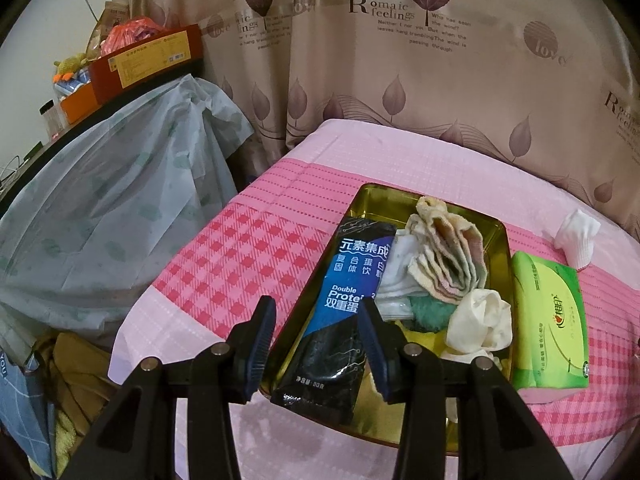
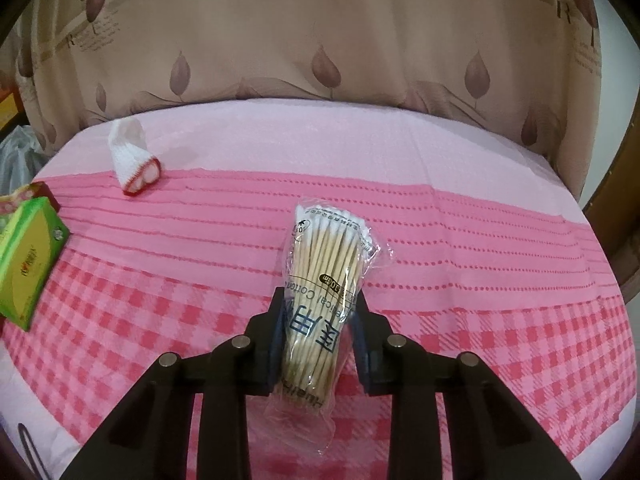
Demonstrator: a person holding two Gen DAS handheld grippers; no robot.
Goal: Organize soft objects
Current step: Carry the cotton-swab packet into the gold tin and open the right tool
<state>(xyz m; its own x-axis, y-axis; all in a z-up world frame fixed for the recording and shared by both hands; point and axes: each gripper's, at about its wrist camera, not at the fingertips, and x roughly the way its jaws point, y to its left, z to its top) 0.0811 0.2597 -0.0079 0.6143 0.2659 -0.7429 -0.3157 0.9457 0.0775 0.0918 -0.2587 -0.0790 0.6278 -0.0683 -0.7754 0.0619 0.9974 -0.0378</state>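
Jaws of the left gripper (image 1: 316, 344) are standing apart, gripping nothing, over a black and blue sachet (image 1: 340, 316) that is lying in a gold tin (image 1: 372, 196) with folded cloths (image 1: 448, 256), a green tissue pack (image 1: 550, 320) sitting just beside the tin on the pink checked bedspread (image 1: 224, 256) in front of a leaf-print curtain (image 1: 440, 80). Jaws of the right gripper (image 2: 319, 336) are pinching a bag of cotton swabs (image 2: 326, 276) at its lower half, which is probably light, crinkly and slippery, so gripping across the bundled sticks is looking safest, while a small white sock (image 2: 132, 160) is lying well apart on the soft bedspread.
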